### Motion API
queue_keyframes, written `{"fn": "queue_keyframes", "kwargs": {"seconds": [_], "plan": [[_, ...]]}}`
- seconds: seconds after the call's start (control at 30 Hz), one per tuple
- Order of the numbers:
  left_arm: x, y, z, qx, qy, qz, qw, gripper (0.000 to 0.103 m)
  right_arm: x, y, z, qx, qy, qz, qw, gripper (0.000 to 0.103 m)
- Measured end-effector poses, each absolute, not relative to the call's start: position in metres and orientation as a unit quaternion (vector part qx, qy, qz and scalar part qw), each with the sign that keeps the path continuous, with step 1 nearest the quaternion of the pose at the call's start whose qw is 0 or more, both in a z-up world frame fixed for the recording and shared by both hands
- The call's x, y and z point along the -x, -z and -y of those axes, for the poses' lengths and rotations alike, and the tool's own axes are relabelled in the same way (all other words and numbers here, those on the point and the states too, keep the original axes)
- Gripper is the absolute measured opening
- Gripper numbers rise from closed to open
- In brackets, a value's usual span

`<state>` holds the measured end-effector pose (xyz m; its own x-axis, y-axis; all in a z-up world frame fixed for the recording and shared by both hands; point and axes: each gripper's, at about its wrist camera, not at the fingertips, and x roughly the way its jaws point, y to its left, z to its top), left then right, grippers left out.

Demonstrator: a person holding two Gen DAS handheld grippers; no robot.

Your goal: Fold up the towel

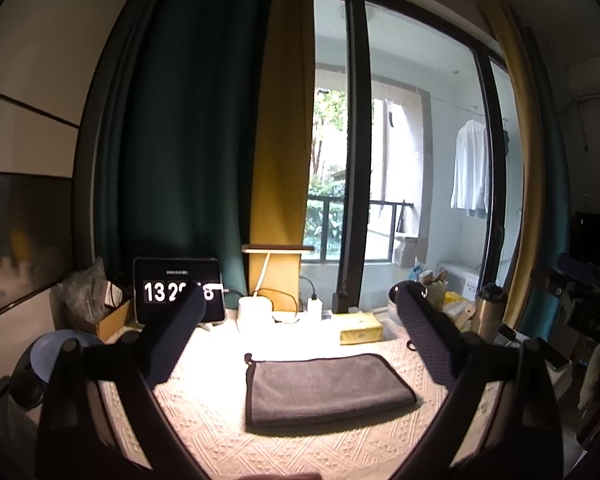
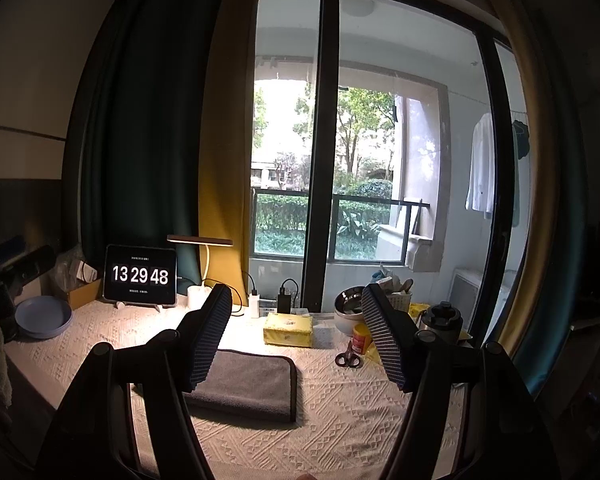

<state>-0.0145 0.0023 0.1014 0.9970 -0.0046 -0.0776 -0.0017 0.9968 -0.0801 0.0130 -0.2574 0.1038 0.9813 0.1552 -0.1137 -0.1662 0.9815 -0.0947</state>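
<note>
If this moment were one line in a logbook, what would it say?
grey towel: folded, flat on tablecloth | left gripper: open, empty | right gripper: open, empty

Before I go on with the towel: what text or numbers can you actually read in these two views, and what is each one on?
"13 29 48": large white digits on the black tablet clock screen; the left gripper's finger partly hides them in the left wrist view.
Small lines above and below those digits: too small to read.
Yellow tissue pack: print too blurred to read.

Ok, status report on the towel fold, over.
Both grippers, left and right, open, holding nothing. Towel lies folded flat on the tablecloth, untouched. Scissors and tissue pack sit apart from it, not in the way.
</note>
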Motion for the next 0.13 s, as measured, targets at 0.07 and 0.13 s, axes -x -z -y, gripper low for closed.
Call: {"fn": "queue_keyframes", "kwargs": {"seconds": [0.07, 0.13], "plan": [[0.011, -0.096, -0.001, 0.041, 0.000, -0.043, 0.998, 0.097, -0.016, -0.102, 0.258, 0.051, -0.081, -0.057, 0.994, 0.071], [0.002, -0.084, -0.002, 0.036, -0.032, -0.038, 0.998, 0.098, -0.022, -0.097, 0.259, 0.051, -0.081, -0.064, 0.993, 0.071]]}}
